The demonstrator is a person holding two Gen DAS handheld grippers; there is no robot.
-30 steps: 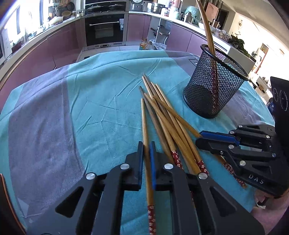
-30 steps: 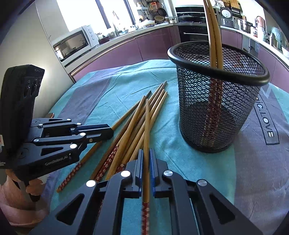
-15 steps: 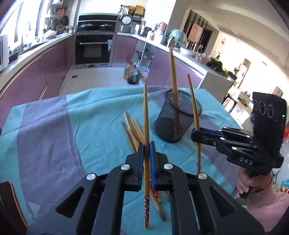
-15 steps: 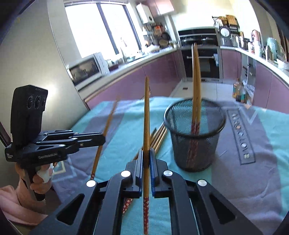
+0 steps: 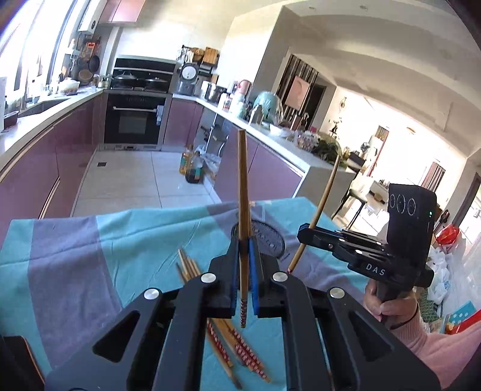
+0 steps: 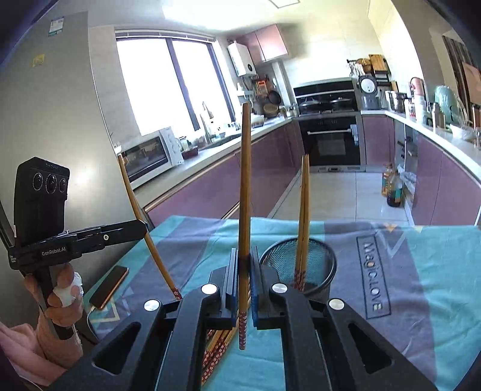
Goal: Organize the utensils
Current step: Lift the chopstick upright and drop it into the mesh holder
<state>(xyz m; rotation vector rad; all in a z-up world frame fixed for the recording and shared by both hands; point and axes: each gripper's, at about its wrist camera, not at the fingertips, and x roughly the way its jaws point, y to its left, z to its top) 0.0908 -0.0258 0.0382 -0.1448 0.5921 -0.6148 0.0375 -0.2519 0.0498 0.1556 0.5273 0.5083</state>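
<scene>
both grippers are clamped on 1 chopstick each: left gripper [image 5: 244, 270] holds its chopstick [image 5: 243, 192] upright, patterned end down, and the right gripper [image 6: 244, 279] does too. mesh cup [image 6: 318, 258] on the counter [image 6: 421, 270] holds 2 more, the rest [image 5: 240, 349] lie flat.

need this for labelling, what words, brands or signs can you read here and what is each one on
"DAS": side of the right gripper, seen from the left wrist.
"GenRobot.AI": side of the left gripper, seen from the right wrist.
"MagicLOVE": grey band of the tablecloth.
Stickers on the fridge: too small to read.
Print on the bottles on the floor: too blurred to read.
</scene>
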